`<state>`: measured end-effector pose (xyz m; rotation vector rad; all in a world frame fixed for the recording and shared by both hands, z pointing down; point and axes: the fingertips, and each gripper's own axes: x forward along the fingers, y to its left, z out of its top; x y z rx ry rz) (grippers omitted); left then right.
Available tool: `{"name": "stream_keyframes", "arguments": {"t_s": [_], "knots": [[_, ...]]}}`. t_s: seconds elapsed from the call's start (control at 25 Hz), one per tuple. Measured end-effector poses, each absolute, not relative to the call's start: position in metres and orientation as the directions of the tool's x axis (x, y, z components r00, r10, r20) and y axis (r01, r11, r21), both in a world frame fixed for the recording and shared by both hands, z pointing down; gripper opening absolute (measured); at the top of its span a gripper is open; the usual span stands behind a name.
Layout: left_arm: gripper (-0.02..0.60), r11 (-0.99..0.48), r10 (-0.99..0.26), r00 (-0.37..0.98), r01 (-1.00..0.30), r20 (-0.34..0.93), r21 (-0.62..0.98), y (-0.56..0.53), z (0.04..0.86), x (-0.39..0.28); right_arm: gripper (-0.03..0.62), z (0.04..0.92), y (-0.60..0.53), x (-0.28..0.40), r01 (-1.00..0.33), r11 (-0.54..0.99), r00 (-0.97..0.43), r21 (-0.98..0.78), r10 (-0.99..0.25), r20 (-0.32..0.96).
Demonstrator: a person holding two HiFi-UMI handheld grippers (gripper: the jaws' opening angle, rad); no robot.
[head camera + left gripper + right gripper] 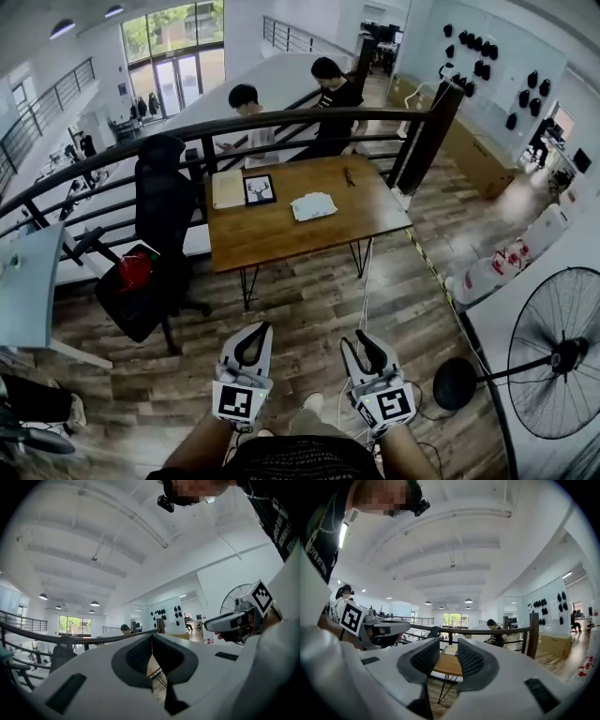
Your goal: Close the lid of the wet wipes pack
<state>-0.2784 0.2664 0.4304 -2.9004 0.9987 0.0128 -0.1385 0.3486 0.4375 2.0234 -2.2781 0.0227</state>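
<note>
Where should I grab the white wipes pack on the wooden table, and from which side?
Probably from above, jaws across its narrower width: the white wet wipes pack lies flat on the wooden table, touching nothing. Come from the table's open near edge. Its lid is unclear.

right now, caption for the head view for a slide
Left claw shut, right claw open, both far from the white pack on the wooden table.
</note>
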Motion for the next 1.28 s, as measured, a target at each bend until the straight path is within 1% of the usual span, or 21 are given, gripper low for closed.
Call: {"name": "stream_keyframes", "arguments": {"t_s": [0.2, 0.32, 0.52, 0.8, 1.08, 1.28], "knots": [[0.028, -0.779, -0.623, 0.782, -0.624, -0.031, -0.067, 0.248, 0.427, -0.254, 0.126, 0.433, 0.333, -0.109, -0.992, 0.118, -0.115, 0.043, -0.991, 0.072], [0.028, -0.771, -0.627, 0.777, -0.628, -0.048, -0.101, 0.241, 0.421, -0.24, 0.126, 0.428, 0.325, -0.094, -0.991, 0.122, -0.12, 0.045, -0.991, 0.057], [0.028, -0.718, -0.683, 0.726, -0.687, -0.077, -0.11, 0.223, 0.411, -0.222, 0.126, 0.422, 0.315, -0.068, -0.988, 0.14, -0.137, 0.07, -0.99, 0.039], [0.028, -0.714, -0.694, 0.718, -0.696, -0.054, -0.077, 0.208, 0.412, -0.191, 0.126, 0.418, 0.3, -0.03, -0.984, 0.155, -0.152, 0.083, -0.988, 0.033], [0.028, -0.696, -0.712, 0.701, -0.712, -0.037, -0.095, 0.202, 0.412, -0.176, 0.124, 0.419, 0.29, -0.014, -0.978, 0.191, -0.189, 0.079, -0.981, 0.031], [0.028, -0.694, -0.714, 0.7, -0.712, -0.028, -0.103, 0.204, 0.41, -0.169, 0.124, 0.419, 0.289, -0.005, -0.98, 0.192, -0.191, 0.059, -0.981, 0.024]]}}
